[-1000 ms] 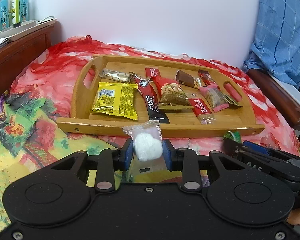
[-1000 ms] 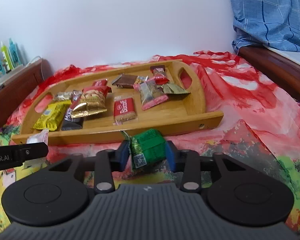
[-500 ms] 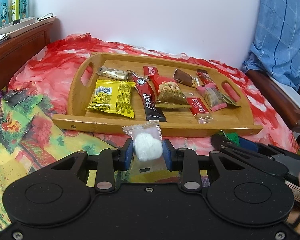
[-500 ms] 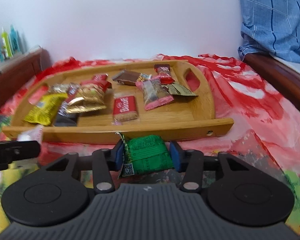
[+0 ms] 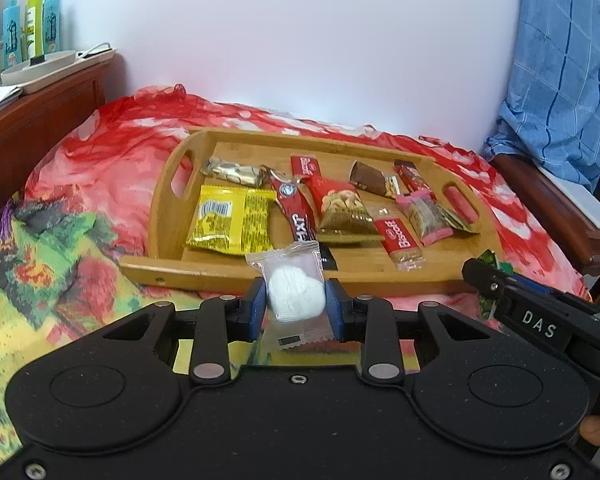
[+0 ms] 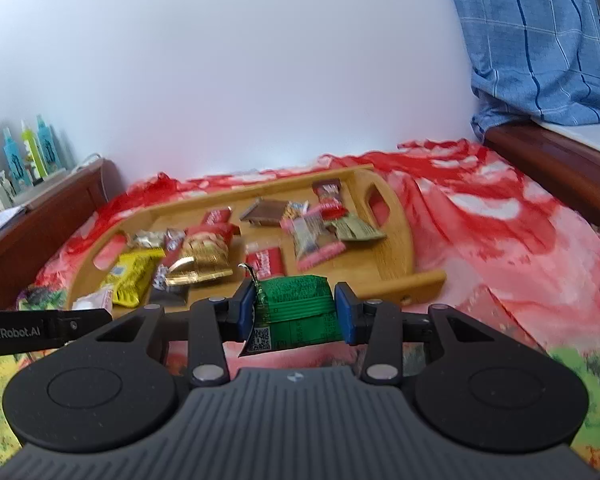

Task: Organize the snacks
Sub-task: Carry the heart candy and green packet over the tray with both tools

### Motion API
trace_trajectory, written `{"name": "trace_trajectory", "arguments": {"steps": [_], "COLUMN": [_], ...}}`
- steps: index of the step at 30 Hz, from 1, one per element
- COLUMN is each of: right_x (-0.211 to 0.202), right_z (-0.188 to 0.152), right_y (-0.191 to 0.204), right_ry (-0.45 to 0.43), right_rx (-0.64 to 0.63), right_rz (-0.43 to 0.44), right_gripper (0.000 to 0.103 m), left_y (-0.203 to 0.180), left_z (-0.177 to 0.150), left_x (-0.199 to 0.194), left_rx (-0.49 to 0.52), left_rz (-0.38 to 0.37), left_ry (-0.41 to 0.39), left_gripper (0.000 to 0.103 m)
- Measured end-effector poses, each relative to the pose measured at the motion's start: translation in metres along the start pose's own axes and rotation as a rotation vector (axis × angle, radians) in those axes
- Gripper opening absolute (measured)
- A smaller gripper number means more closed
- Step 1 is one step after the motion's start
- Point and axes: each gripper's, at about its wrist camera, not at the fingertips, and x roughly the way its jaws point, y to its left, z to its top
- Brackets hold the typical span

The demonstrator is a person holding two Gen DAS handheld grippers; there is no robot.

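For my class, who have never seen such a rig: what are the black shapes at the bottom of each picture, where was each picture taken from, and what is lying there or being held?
The black shapes are two hand-held grippers; a person works them, and each carries a camera looking along its fingers. In the left camera's picture, the left gripper is shut on a clear packet with a white sweet. In the right camera's picture, the right gripper is shut on a green packet. Ahead, on a red patterned cloth, lies a wooden tray holding snacks, among them a yellow packet and a Biscoff biscuit.

Home bedroom: bedspread (image 5: 80, 184), wooden headboard (image 5: 40, 120), toiletry bottles (image 5: 32, 20).
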Motion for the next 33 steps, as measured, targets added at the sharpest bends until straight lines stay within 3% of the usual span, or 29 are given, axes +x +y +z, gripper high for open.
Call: {"name": "trace_trajectory", "arguments": {"steps": [10,19,33], "right_x": [0.021,0.079,0.150], "right_z": [0.040,0.077,0.084], "right_y": [0.010,0.016,0.026], "right_ry": [-0.043,0.031,0.120], "right_rx": [-0.064,-0.037,-0.074], "right_rz": [0.079,0.190,0.205], "right_gripper": [0.045,0.046,0.046], "left_y": [0.008,0.023,0.041], "left_z": [0.035,0.083,0.139], "left_x": [0.016,0.052,0.130], "left_rx": [-0.017,-0.032,-0.046], "left_rz": [0.000,0.020,0.052], "left_ry": [-0.031,-0.046,-0.015], "left_gripper": [0.030,0.030,0.030]}}
